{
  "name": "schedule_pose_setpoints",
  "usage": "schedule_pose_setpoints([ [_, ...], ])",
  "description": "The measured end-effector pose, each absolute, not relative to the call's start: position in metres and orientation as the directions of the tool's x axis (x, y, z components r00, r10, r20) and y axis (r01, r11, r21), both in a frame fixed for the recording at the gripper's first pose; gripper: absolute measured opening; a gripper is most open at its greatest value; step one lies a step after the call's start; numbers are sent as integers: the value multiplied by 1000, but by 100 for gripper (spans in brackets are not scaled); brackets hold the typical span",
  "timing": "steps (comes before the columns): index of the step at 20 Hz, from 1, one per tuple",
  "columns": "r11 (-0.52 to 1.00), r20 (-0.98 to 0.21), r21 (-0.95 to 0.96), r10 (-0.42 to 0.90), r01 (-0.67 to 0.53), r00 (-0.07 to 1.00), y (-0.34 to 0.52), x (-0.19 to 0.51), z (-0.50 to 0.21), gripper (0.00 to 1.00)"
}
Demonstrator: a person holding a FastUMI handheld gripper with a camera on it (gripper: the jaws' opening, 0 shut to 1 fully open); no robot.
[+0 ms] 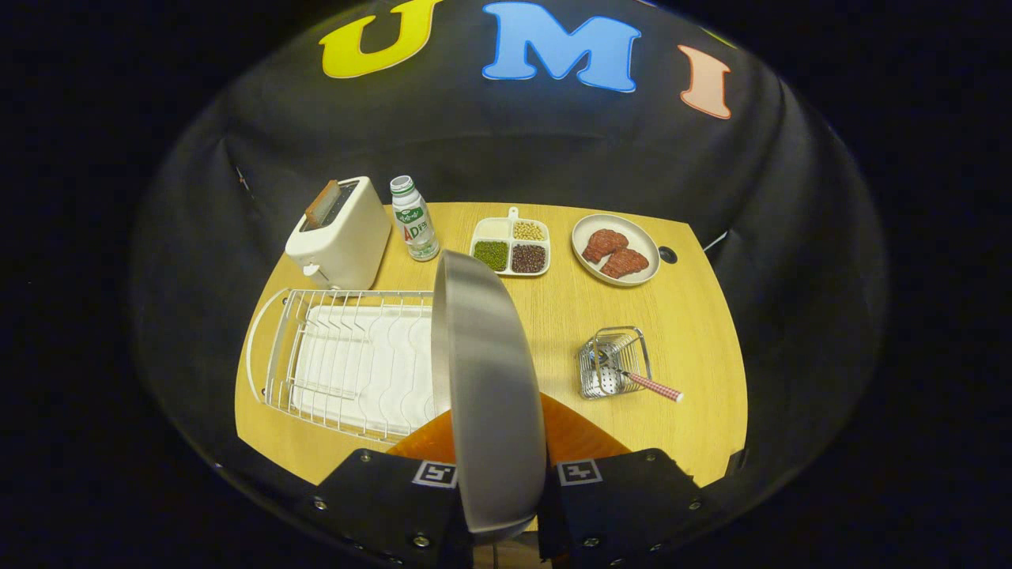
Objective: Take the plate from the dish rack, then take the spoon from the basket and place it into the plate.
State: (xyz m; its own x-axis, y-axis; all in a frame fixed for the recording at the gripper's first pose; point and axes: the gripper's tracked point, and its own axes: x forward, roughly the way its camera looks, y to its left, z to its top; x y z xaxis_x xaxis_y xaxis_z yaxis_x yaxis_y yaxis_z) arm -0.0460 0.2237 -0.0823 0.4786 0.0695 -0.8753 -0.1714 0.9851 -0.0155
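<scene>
The gripper has its two fingers squeezed on the plate, holding it on its edge above the dish rack so it can lift clear. The spoon waits in the basket nearby, with its handle sticking out

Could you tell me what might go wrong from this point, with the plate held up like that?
1. The tongs grip the metal plate on edge by its lower rim alone, so it could slip or swing while being laid down.
2. The dish rack lies close beside it; the plate might clip the wires.
3. The spoon leans out of the small basket; pulling its handle might tip the basket.
</scene>
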Motion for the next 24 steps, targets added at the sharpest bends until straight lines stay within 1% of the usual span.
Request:
schedule_pose_setpoints([
  [6, 971, -856, 94, 191, -220, 479, 167, -92, -74, 30],
  [10, 960, -849, 171, 258, -221, 461, 131, -123, -104, 30],
  [12, 955, -860, 228, 289, -190, 421, 118, -140, -134, 30],
  [15, 924, -855, 369, 378, -96, 355, 121, -162, -179, 30],
  [18, 896, -843, 442, 429, -37, 324, 122, -175, -221, 30],
  [21, 869, -819, 494, 477, -33, 319, 123, -176, -250, 30],
  [22, 847, -793, 531, 514, -43, 328, 129, -174, -257, 30],
  [24, 793, -748, 609, 585, -27, 311, 138, -176, -267, 30],
])
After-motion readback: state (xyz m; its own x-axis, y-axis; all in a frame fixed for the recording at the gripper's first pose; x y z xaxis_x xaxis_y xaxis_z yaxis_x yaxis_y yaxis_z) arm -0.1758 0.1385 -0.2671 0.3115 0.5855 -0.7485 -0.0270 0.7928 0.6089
